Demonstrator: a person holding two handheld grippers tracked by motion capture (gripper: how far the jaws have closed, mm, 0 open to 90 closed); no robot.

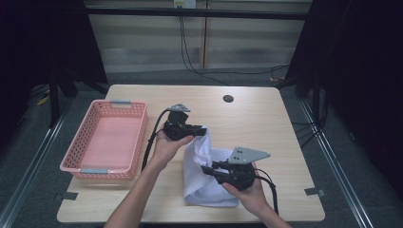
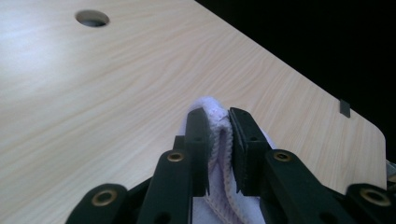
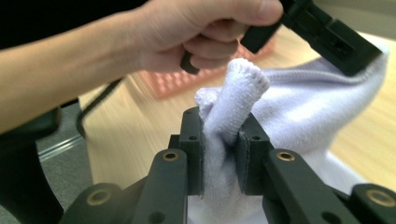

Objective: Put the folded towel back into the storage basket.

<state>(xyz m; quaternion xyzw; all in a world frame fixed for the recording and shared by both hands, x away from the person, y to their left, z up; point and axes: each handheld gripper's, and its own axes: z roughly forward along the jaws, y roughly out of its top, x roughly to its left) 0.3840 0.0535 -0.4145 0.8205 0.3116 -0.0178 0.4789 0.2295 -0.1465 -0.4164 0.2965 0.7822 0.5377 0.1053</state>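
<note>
— Pale wooden table (image 1: 266, 118), dark surrounds, cable hole at far middle. Pink basket (image 1: 78, 166) at left, nothing inside yet.

— And the white towel (image 1: 209, 190)? Near middle, bunched, partly lifted off the wood?

— Yes. Left gripper (image 1: 202, 131) pinching a hemmed edge (image 2: 219, 140) at the far end; right gripper (image 1: 207, 169) clamped on a bunched fold (image 3: 233, 107) at the near side.

— So gripped at two points, held between both hands.

— Right. Probably early going: folding or spreading not yet visible, cloth crumpled. Likely left to do: tidy the shape, then maybe over to the basket.
</note>
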